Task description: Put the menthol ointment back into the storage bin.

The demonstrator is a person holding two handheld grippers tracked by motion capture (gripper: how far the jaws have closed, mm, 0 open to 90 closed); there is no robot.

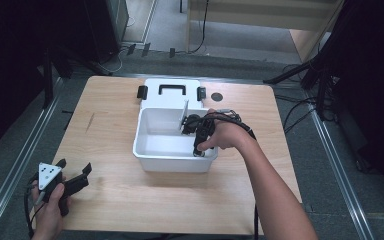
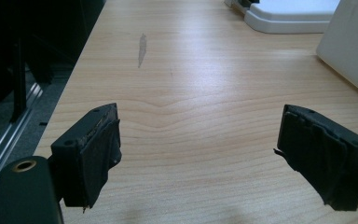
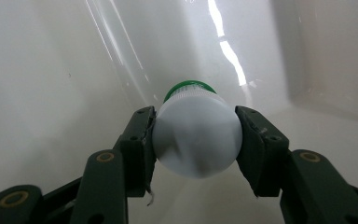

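A white plastic bin (image 1: 145,150) stands in the middle of the wooden table (image 1: 115,200). My right gripper (image 1: 199,145) reaches down inside it near the front right corner. In the right gripper view its jaws (image 3: 196,140) are shut on a small white bottle with a green cap (image 3: 196,135), held over the bin's white floor (image 3: 51,93). My left gripper (image 1: 77,172) rests near the table's front left corner. Its pads (image 2: 98,149) are wide apart above bare wood, nothing between them.
The bin's white lid (image 1: 172,90) with a black handle and two black latches lies flat behind the bin. A thin white divider (image 1: 185,114) stands in the bin. The bin's side wall (image 2: 354,46) is to the left gripper's right. Cables and stands surround the table.
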